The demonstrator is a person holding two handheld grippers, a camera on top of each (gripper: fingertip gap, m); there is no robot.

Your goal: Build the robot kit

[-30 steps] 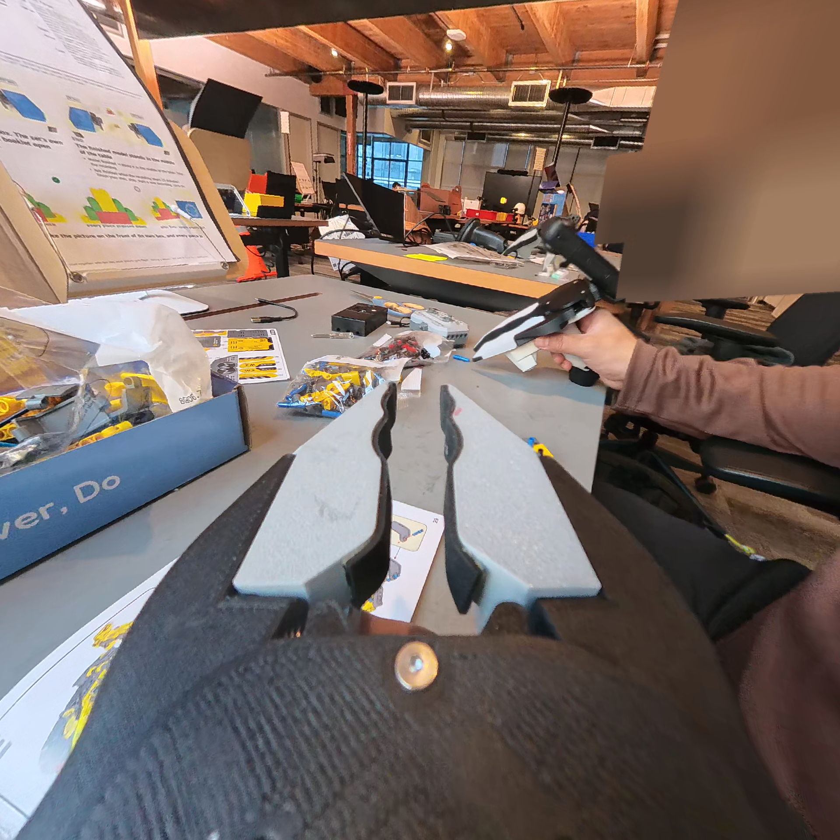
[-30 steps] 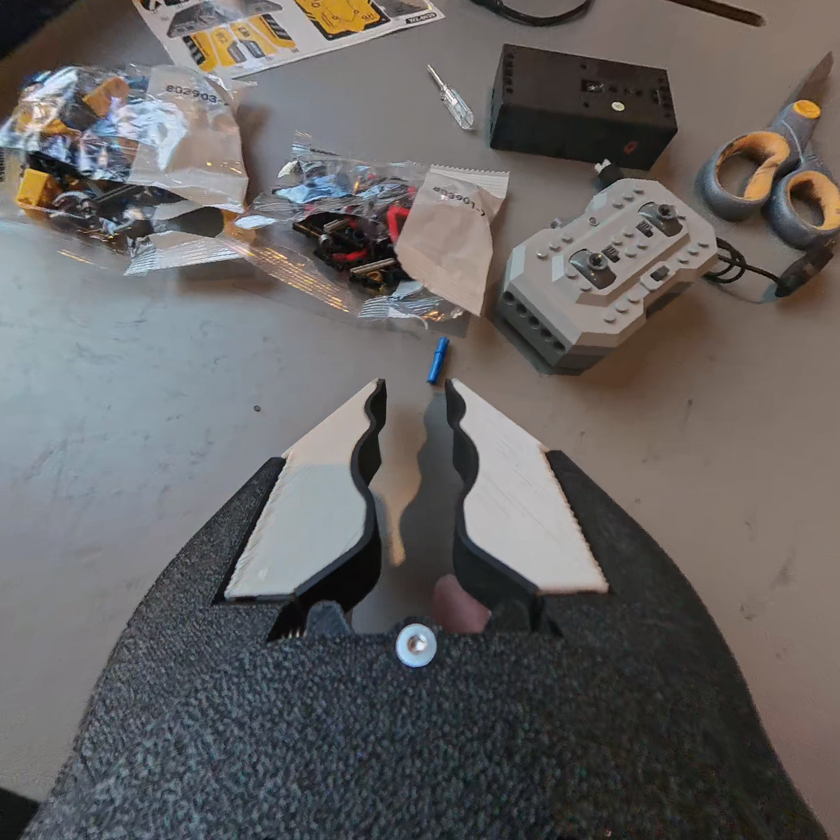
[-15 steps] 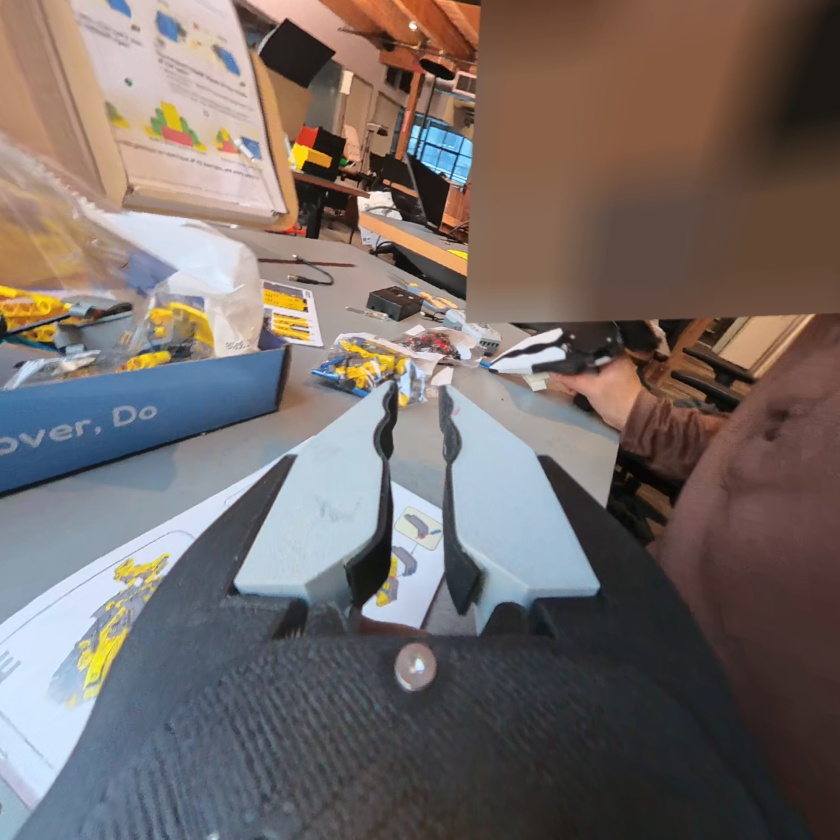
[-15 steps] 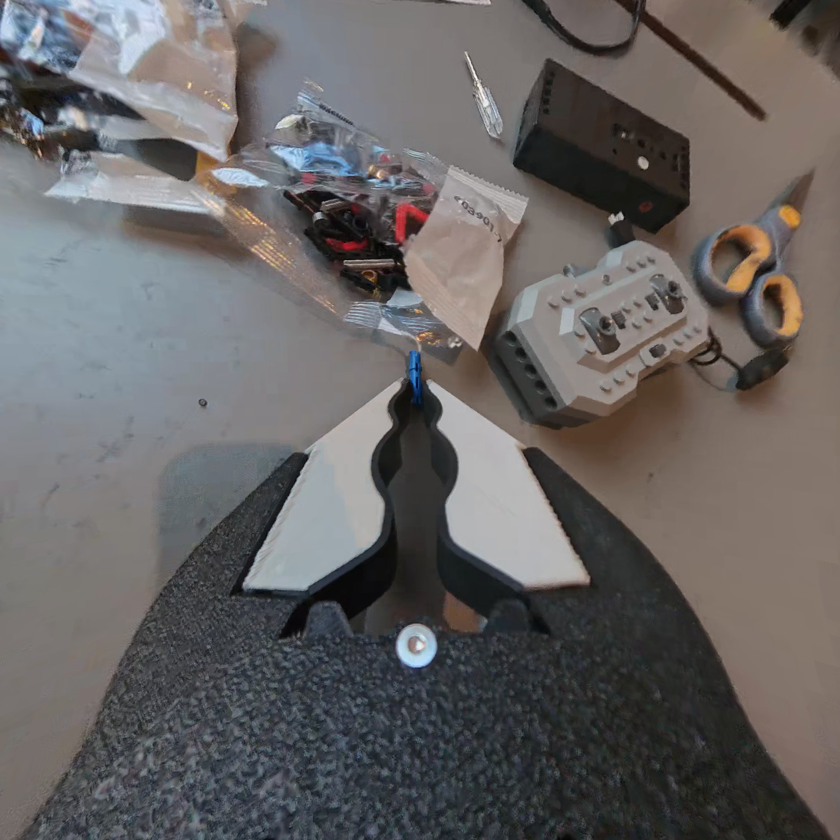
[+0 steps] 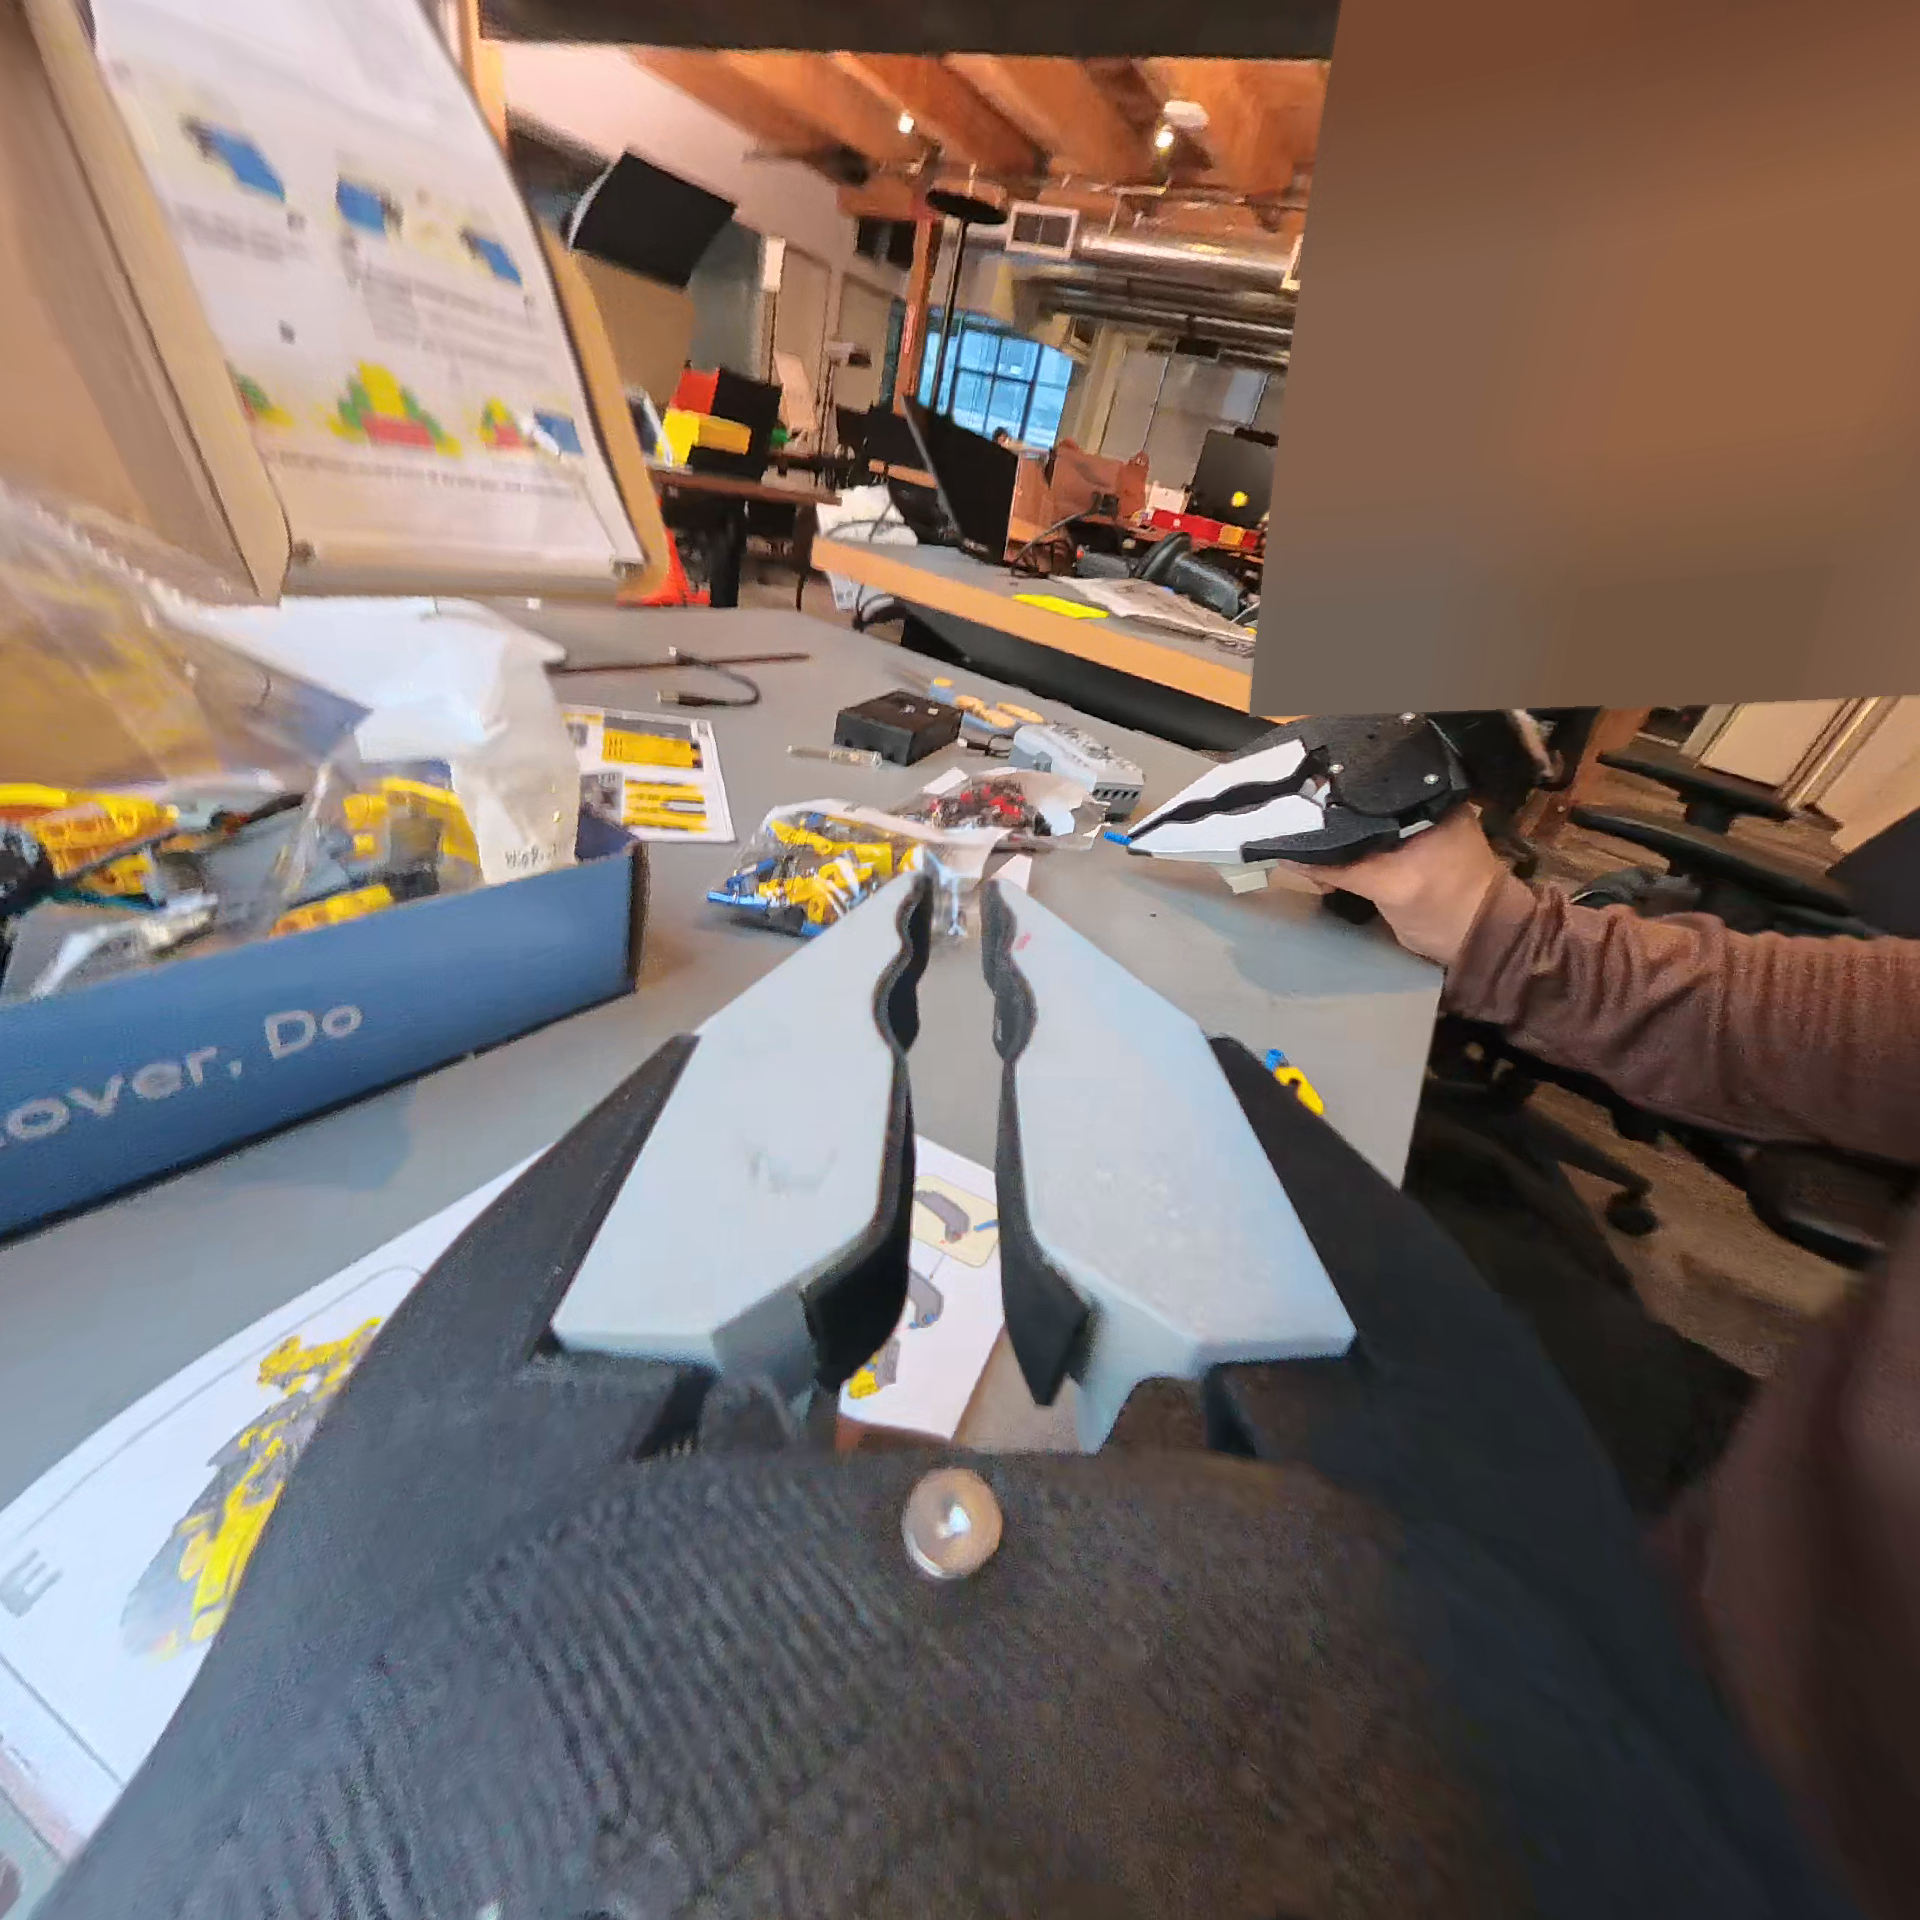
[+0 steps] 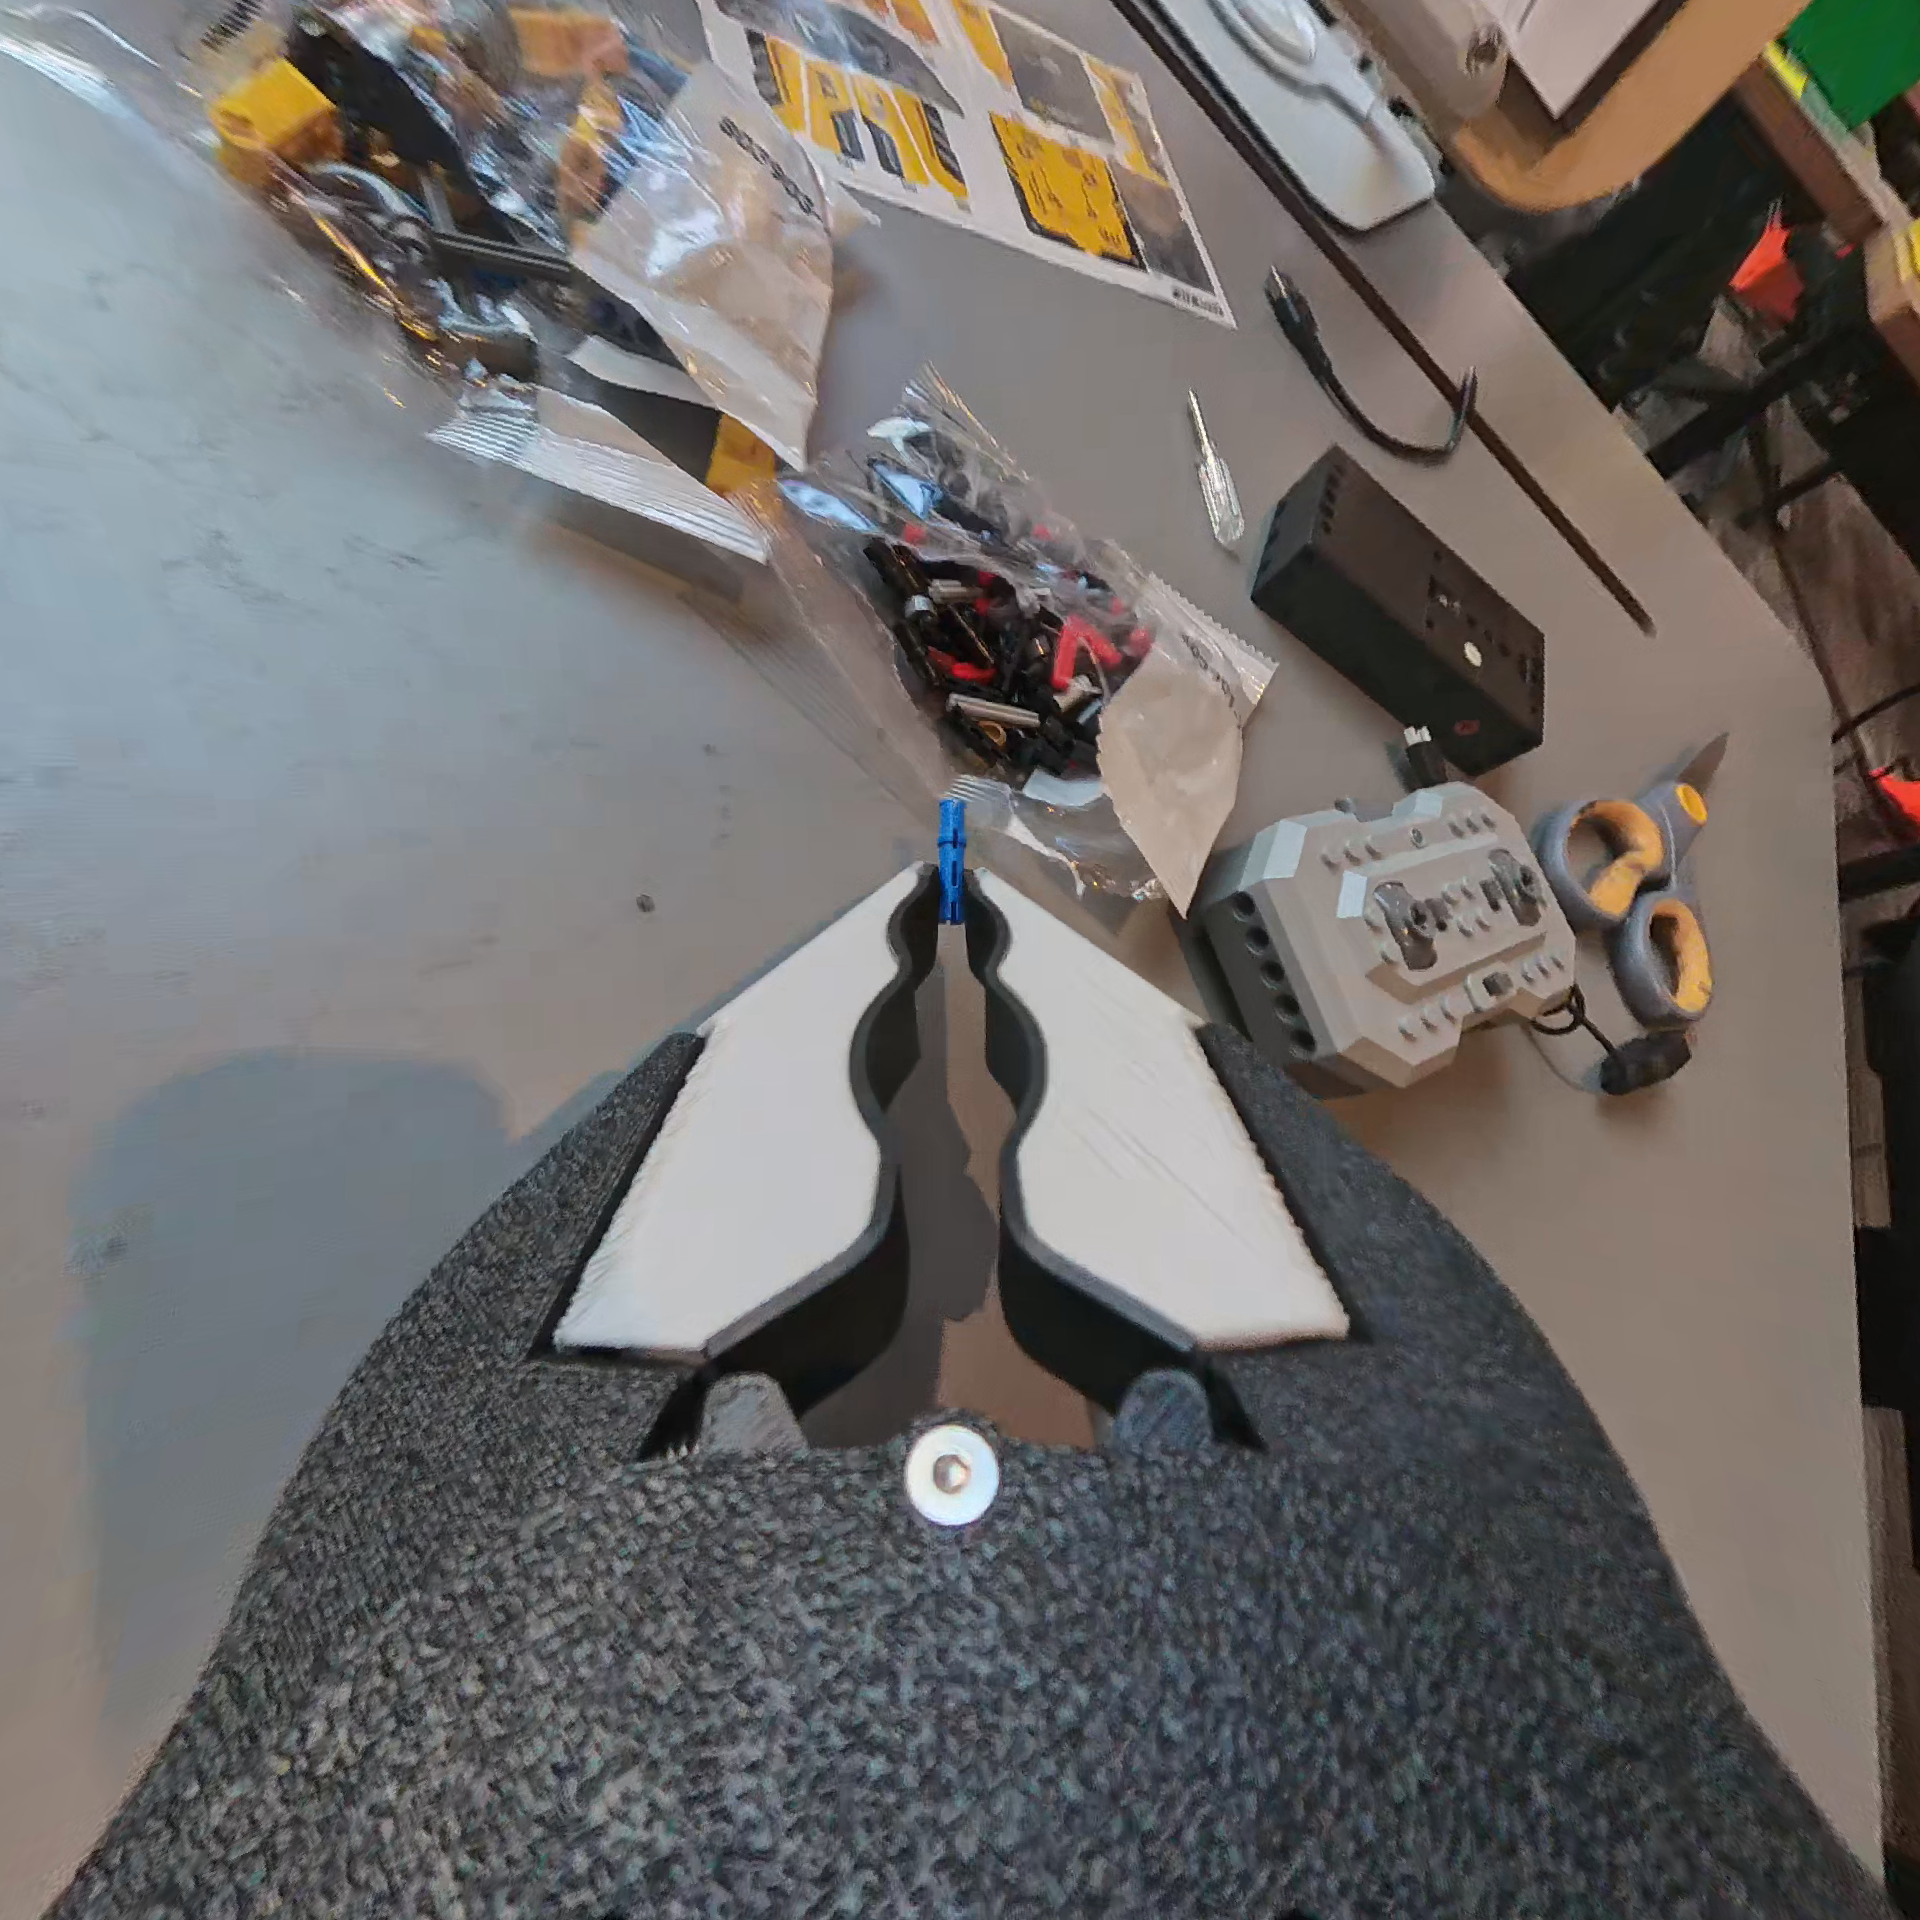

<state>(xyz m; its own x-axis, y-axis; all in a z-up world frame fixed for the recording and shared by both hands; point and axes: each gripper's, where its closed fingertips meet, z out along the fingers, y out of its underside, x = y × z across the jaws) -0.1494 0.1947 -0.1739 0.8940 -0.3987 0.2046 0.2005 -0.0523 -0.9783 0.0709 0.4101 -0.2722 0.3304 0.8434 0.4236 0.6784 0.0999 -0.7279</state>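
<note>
Right wrist view: your right hand-held gripper (image 6: 950, 883) is clenched on a small blue peg (image 6: 950, 857), which stands upright between the fingertips with its upper end poking out beyond them. It is lifted above the grey table (image 6: 312, 727). Just beyond the peg lies a clear bag of black and red parts (image 6: 1023, 655). Farther left is a larger clear bag of yellow and black parts (image 6: 499, 208), with a printed sheet (image 6: 997, 135) beyond it. To the right of the fingertips sits a grey studded block (image 6: 1392, 935), and right of that a pair of scissors with grey and yellow handles (image 6: 1631, 894). Behind the block is a black box (image 6: 1397, 613), with a small clear-handled screwdriver (image 6: 1216, 483) near its left end.

Left wrist view: your left hand-held gripper (image 5: 951, 899) is released, with a narrow gap between its fingers and nothing in it. It hangs over an instruction booklet (image 5: 935, 1288) at the near edge of the table (image 5: 1195, 956). To the left is a blue cardboard box (image 5: 312, 997) full of bagged yellow parts. Ahead of the fingertips lies the bag of yellow and blue parts (image 5: 821, 868). To the right, farther off, your right hand (image 5: 1392, 883) holds the other hand-held gripper (image 5: 1132, 840) level above the table, the blue peg (image 5: 1118, 835) showing at its tip.
</note>
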